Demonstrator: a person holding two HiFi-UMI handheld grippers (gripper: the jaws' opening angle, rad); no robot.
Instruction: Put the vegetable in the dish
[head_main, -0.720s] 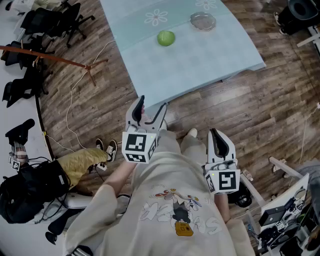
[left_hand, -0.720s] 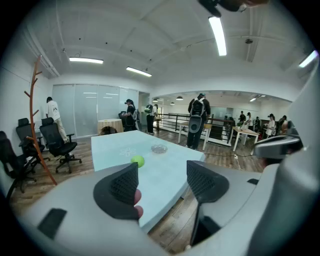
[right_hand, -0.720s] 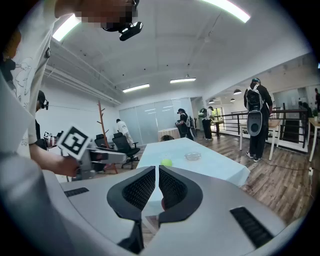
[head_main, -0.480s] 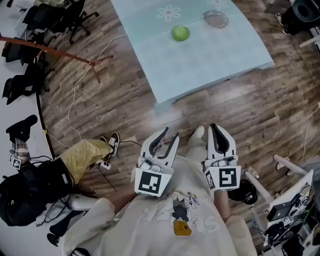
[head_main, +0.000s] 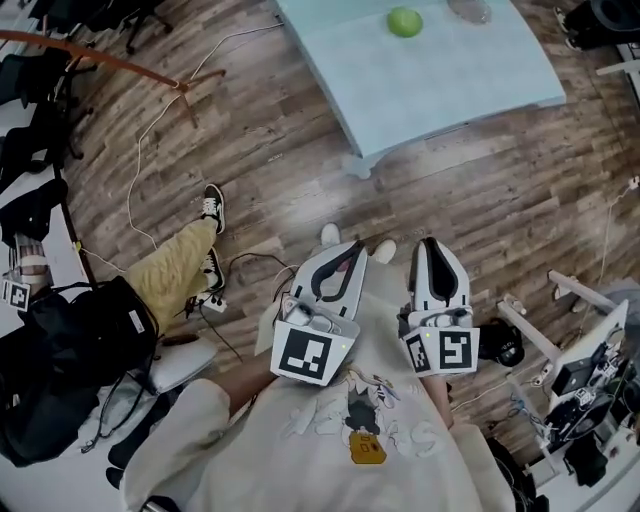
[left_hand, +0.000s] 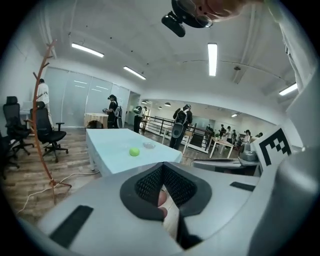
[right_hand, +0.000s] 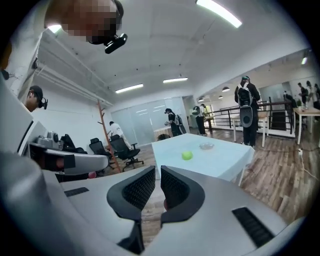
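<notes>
The green round vegetable (head_main: 404, 21) lies on the pale blue table (head_main: 450, 75) at the top of the head view, with the clear glass dish (head_main: 470, 10) just right of it at the frame's edge. Both grippers are held close to my body, over the wooden floor and far short of the table. My left gripper (head_main: 352, 247) is shut and empty. My right gripper (head_main: 430, 243) is beside it, its jaws together with nothing between them. In the left gripper view the vegetable (left_hand: 134, 151) and dish (left_hand: 149, 145) are small and distant. The right gripper view also shows the vegetable (right_hand: 187, 155) and dish (right_hand: 206, 146).
A wooden coat stand (head_main: 120, 55) and a cable lie on the floor at left. A person's leg in yellow trousers (head_main: 170, 275) and a black bag (head_main: 70, 350) are at lower left. Equipment (head_main: 585, 385) stands at right. Office chairs (left_hand: 47, 132) and several people stand beyond the table.
The table with vegetable and dish has slid up and right to the view's top edge. My left gripper has come down and right, closer to the right gripper.
</notes>
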